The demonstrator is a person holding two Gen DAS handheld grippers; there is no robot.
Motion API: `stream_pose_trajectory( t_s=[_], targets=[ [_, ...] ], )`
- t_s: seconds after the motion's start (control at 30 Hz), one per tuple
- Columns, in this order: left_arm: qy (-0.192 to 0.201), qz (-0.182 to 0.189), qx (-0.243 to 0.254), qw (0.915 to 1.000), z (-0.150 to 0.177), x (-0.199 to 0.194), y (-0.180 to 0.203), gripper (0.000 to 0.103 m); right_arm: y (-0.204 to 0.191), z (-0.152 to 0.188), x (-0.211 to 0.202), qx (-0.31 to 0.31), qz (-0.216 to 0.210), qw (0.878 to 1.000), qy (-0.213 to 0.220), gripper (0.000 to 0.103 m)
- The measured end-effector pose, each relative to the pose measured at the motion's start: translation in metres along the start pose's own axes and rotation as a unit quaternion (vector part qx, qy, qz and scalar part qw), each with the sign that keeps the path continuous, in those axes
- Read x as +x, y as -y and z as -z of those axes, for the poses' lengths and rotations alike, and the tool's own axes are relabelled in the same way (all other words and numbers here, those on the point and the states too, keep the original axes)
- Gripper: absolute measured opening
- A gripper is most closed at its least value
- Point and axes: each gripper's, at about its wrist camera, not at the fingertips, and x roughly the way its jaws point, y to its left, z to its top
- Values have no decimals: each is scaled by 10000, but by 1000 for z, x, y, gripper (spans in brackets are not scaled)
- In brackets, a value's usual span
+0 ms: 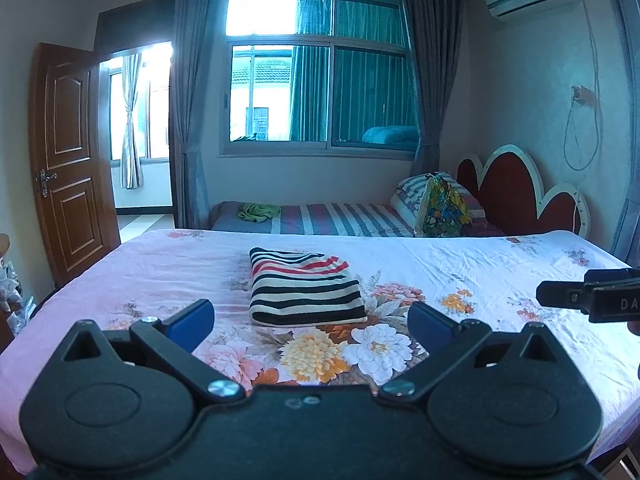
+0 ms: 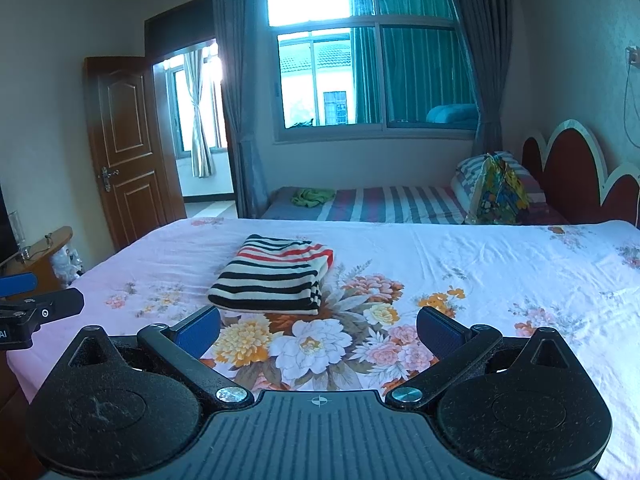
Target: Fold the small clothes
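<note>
A striped garment [image 1: 306, 288] in black, cream and red lies folded into a neat rectangle on the floral bedsheet [image 1: 460, 264]. My left gripper [image 1: 310, 324] is held above the bed just short of it, open with nothing between its blue pads. In the right wrist view the same folded garment [image 2: 274, 276] sits ahead and to the left. My right gripper [image 2: 318, 330] is also open and holds nothing, hovering over the printed flowers. Each gripper shows at the edge of the other's view, apart from the garment.
A second bed with a striped cover [image 1: 340, 218], a green cloth [image 1: 258, 212] and stacked pillows [image 1: 436, 200] stands behind. A red headboard [image 1: 512, 192] is at right. A brown door [image 1: 68, 152] is open at left, and a small wooden stand [image 2: 38, 258] is beside the bed.
</note>
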Motion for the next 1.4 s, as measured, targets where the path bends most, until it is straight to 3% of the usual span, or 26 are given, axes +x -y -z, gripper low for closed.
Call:
stream_pose_trajectory(
  t_s=[1.4],
  targets=[
    [175,48,24,9998,1,0,-19,102,-11,-1,13,-79,-144,9999,-21,103]
  ],
)
